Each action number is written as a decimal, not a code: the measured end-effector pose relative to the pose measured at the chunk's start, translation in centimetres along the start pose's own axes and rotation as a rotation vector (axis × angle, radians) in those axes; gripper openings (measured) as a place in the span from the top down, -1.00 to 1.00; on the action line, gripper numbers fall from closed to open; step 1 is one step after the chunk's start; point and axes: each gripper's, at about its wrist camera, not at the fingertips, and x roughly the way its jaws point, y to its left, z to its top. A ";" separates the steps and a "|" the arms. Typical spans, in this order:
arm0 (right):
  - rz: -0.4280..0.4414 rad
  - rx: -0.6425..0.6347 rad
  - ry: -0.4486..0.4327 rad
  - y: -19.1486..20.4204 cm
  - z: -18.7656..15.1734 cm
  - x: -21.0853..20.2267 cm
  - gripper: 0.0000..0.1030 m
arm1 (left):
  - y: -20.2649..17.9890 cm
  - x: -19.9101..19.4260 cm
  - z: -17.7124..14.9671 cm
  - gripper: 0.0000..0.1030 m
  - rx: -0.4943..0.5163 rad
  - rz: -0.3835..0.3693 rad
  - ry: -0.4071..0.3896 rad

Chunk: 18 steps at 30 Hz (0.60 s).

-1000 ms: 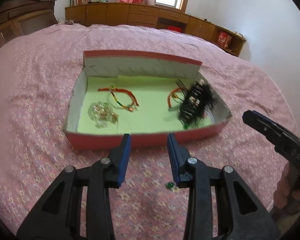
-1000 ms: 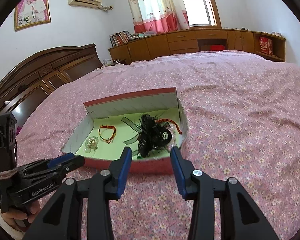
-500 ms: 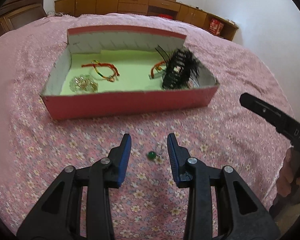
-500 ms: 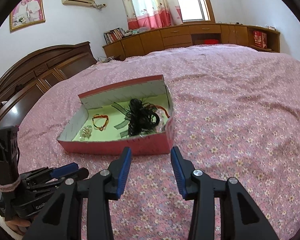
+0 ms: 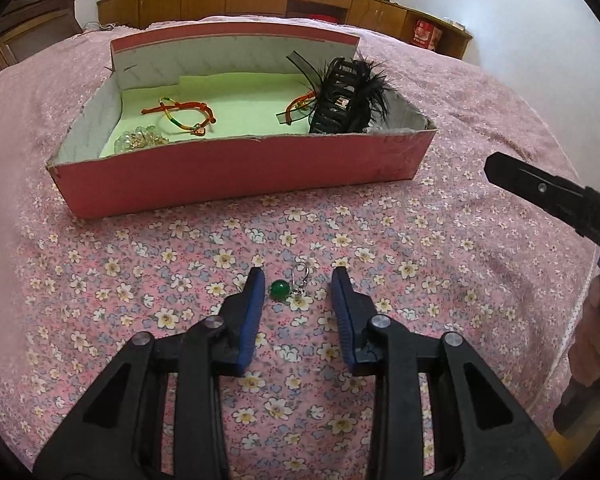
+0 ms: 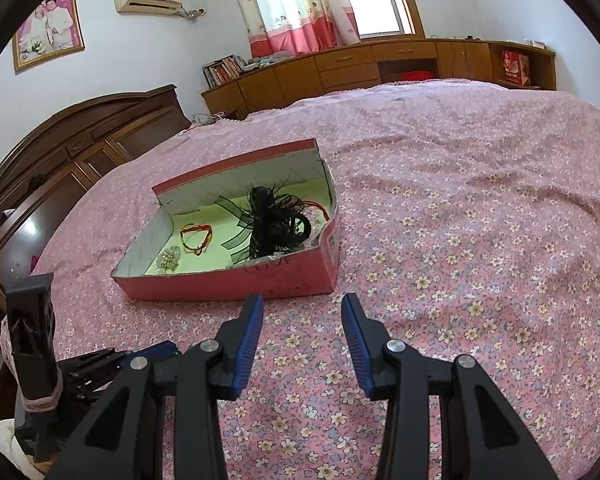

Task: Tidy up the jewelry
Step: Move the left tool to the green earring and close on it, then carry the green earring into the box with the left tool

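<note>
Green-bead earring [image 5: 290, 289] lying loose on the floral bedspread [image 5: 440, 248], short of the pink box [image 5: 236, 172], bracketed by the spread left gripper [image 5: 299, 283]; bead just beside its left finger, hook angling toward the box. Right gripper [image 6: 302, 312] also spread, empty, well off to the side. Left clearly nearer.

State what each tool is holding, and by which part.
Nothing is held. The left tool is open around the green earring on the bedspread, not touching it. The right tool is open and empty.

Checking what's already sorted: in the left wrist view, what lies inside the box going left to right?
Clear bead cluster → red-and-green cord bracelet → black feathered hair claw, all in the red box.
</note>
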 end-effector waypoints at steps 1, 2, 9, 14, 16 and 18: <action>0.003 0.001 0.001 0.0 -0.1 0.0 0.15 | 0.0 0.1 0.0 0.67 0.000 0.005 0.000; 0.003 0.001 0.002 0.0 -0.1 0.1 0.15 | 0.1 0.3 0.0 0.77 -0.001 0.008 0.000; 0.004 0.007 0.020 0.0 -0.6 0.3 0.15 | 0.7 0.4 -0.3 0.92 -0.018 -0.004 -0.007; 0.014 -0.002 0.021 0.7 -0.7 0.3 0.15 | 1.1 -1.1 -0.3 1.00 -0.025 -0.012 -0.030; 0.018 -0.008 0.022 1.0 -0.6 0.2 0.15 | 1.4 -1.9 -0.2 1.00 -0.030 -0.010 -0.049; 0.022 -0.015 0.023 1.4 -0.6 0.3 0.15 | 1.7 -2.7 0.0 1.00 -0.036 -0.006 -0.071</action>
